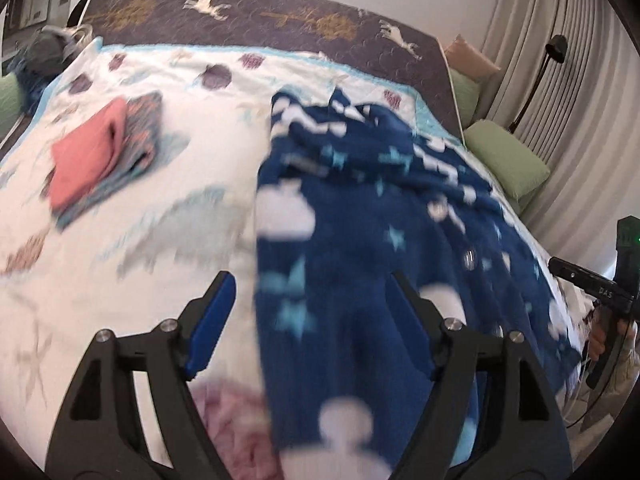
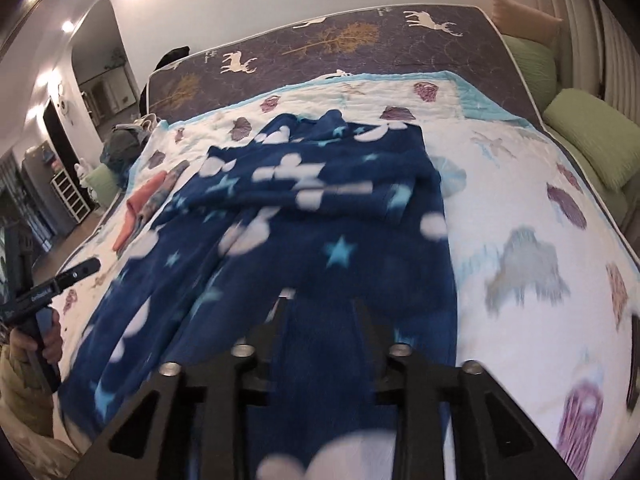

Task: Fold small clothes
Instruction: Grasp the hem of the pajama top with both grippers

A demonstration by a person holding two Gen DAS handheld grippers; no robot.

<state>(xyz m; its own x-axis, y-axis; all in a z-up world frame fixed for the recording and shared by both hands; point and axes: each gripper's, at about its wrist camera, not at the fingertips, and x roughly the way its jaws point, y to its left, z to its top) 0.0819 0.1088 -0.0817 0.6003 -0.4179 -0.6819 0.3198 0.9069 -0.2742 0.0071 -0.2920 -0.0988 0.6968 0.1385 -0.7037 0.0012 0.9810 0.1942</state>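
Note:
A navy fleece garment [image 1: 360,216] with white clouds and light blue stars lies spread on the bed; it also shows in the right wrist view [image 2: 304,232]. My left gripper [image 1: 312,300] is open, its fingers straddling the garment's near left edge. My right gripper [image 2: 322,310] has its jaws close together with the navy fleece between them, at the garment's near hem. The right gripper also shows at the right edge of the left wrist view [image 1: 588,280]. The frames are blurred.
A folded stack with a coral piece [image 1: 88,164] on top lies on the white patterned quilt [image 1: 132,216] to the left. Green pillows [image 1: 508,160] lie along the bed's right side by a curtain. A purple deer-print mattress [image 1: 256,20] stands behind.

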